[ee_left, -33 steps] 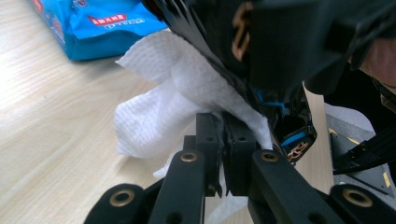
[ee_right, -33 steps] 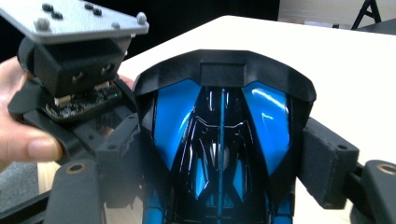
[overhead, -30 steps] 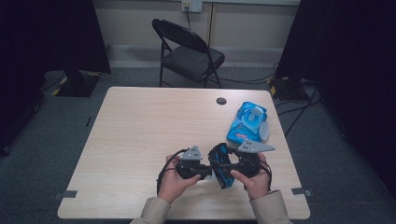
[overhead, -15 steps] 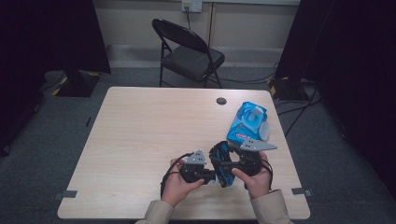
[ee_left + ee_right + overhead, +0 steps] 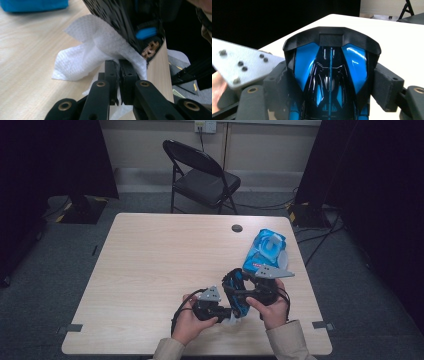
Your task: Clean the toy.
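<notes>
Glossy plastic toy car (image 5: 330, 75); soft embossed paper wipe (image 5: 82, 60); matt wood-grain table (image 5: 160, 260).

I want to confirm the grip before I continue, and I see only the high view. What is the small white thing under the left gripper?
Observer: It is a white paper wipe. The left gripper has its fingers shut on a fold of it.
Operator: Does the wipe touch the thing that the right gripper holds?
Observer: Yes. That thing is a black and blue toy car, and in the left gripper view the wipe is bunched against its dark body.
Operator: Is the car held on both sides?
Observer: Yes. In the right gripper view, the right gripper has one of its fingers against each flank of the car.
</notes>
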Demonstrator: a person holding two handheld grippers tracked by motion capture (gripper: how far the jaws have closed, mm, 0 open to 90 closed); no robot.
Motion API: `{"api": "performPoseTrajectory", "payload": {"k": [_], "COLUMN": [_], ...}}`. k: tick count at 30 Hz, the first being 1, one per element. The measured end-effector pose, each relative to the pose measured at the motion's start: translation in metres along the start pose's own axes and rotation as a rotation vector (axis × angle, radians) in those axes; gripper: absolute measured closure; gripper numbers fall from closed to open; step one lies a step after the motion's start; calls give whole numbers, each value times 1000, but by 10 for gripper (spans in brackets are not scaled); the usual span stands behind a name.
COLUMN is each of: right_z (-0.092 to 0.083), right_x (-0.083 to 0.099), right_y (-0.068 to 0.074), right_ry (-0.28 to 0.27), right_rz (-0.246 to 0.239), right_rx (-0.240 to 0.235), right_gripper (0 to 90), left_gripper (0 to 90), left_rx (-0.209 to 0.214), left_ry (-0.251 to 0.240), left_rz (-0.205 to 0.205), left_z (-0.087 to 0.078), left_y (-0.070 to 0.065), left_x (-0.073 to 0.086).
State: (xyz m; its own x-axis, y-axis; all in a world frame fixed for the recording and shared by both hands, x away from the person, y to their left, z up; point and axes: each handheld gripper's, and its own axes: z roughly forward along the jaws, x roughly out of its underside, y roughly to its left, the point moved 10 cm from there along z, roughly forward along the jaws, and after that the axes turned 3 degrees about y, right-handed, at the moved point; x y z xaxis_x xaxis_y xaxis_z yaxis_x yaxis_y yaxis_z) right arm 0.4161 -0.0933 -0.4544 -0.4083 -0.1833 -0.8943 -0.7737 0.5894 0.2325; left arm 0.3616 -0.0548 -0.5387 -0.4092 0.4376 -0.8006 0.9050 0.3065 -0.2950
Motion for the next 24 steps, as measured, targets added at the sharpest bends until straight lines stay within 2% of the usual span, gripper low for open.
{"api": "performPoseTrajectory", "payload": {"k": [8,14,19,24], "right_z": [-2,-6,-10,-14], "right_x": [-4,-4,0,5], "right_y": [-4,-10,-14,-18], "right_ry": [-4,-9,-12,-11], "right_rz": [1,6,14,21], "right_rx": [11,25,28,28], "right_gripper": [258,258,258,258], "left_gripper": [861,861,860,861], "left_rx": [23,33,31,1], "left_ry": [26,34,28,8], "left_rz": [8,-3,-4,-16], "left_z": [5,2,-8,-25], "left_y": [-5,-6,-4,5], "left_x": [6,9,8,5]}}
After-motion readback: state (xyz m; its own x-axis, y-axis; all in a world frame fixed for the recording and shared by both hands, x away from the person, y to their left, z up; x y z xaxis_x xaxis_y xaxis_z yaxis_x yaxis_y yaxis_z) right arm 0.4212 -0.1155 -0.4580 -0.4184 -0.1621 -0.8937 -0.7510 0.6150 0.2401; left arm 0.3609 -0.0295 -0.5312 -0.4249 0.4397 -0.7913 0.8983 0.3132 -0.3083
